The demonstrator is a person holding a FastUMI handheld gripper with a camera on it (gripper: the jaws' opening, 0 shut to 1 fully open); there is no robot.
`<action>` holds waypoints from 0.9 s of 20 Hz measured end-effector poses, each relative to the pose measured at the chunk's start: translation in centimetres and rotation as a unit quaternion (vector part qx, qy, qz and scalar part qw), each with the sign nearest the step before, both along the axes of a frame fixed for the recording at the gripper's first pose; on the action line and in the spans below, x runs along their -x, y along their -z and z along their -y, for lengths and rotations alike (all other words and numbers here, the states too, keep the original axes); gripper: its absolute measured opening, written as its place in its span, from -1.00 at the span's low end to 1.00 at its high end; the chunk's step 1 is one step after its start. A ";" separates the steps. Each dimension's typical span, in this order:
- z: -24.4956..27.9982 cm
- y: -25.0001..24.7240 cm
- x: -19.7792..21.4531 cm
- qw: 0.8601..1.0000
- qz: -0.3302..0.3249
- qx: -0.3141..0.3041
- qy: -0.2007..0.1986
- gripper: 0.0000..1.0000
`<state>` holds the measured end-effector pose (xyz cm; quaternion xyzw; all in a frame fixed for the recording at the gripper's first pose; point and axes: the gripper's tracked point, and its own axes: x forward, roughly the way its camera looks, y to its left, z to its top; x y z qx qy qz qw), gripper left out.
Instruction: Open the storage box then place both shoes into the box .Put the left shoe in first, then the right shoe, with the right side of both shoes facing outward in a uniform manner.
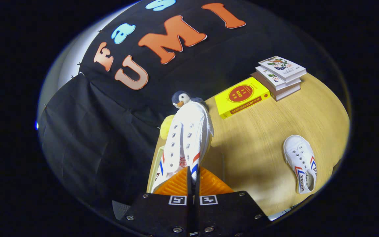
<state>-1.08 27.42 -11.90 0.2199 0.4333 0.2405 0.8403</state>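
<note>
My gripper (192, 176) is shut on a white canvas shoe (188, 131) with red and blue side stripes. The orange fingers (176, 187) pinch the thin edge of its opening. The shoe hangs in the air and stretches away from the fingers, toe far, lace holes up. Under it I make out the pale edge of a see-through storage box (152, 168) at the table's left side; whether its lid is open is hidden by the shoe. The second white shoe (299, 161) lies on the wooden table (258, 138), well to the right of the fingers.
A penguin plush (180, 98) sits just beyond the held shoe's toe, with a yellow soft thing (165, 127) beside it. A yellow book (242, 96) and a stack of books (280, 76) lie at the far side of the table.
</note>
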 end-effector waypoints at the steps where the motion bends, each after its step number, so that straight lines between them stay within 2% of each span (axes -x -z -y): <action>1: -1.5 -0.4 0.5 1.000 -0.001 -0.004 -0.009 -1.00; 4: -6.1 0.4 2.0 1.000 -0.003 -0.005 -0.029 -1.00; 8: -10.7 4.2 4.0 0.999 -0.025 0.012 -0.045 -1.00; 13: -12.3 8.8 5.1 0.994 -0.028 0.094 -0.048 -1.00; 18: -14.5 11.9 5.6 0.991 -0.053 0.113 -0.045 -0.99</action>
